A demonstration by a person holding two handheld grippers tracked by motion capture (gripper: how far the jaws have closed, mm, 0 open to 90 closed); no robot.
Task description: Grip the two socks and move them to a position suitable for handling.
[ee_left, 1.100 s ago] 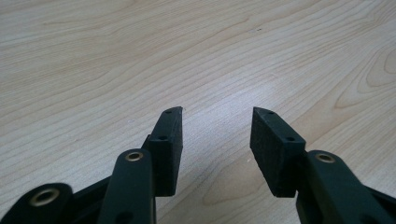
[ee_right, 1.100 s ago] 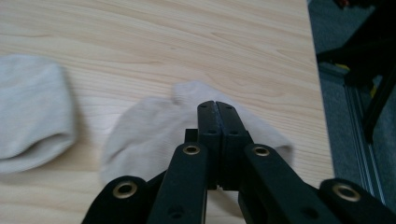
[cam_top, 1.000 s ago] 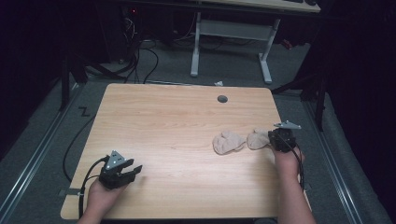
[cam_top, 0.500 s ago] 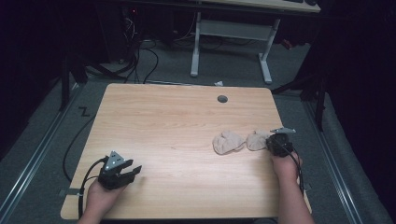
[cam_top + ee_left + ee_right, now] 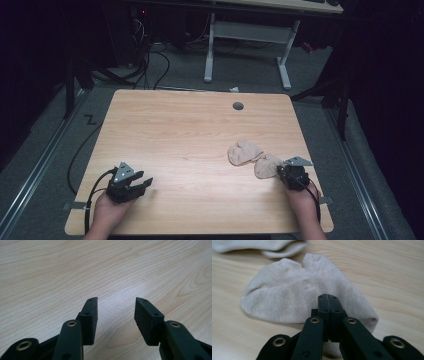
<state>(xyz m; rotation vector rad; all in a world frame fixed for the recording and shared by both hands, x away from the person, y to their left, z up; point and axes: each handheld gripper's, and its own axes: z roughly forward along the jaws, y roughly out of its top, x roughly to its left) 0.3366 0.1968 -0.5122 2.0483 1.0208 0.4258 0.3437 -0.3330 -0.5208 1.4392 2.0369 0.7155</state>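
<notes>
Two beige socks lie on the right of the wooden table [image 5: 190, 130]. The nearer sock [image 5: 265, 164] [image 5: 292, 290] bulges up at my right gripper [image 5: 279, 172] [image 5: 328, 296]. That gripper's jaws are pressed together at the sock's near edge, and the fabric runs under them. The other sock [image 5: 244, 151] [image 5: 262, 245] lies just beyond, touching the first. At the table's front left corner a hand holds my left gripper [image 5: 144, 183] [image 5: 116, 301] low over bare wood. Its jaws stand apart with nothing between them.
A round cable hole [image 5: 238, 106] is set in the far side of the tabletop. Beyond the table stand a white desk frame [image 5: 247, 45] and floor cables [image 5: 150, 55]. A cable [image 5: 92, 187] trails from the left gripper over the front left edge.
My right gripper has pulled back toward the front edge and a little left, and the nearer sock has shifted with it. The left gripper and the far sock have stayed put.
</notes>
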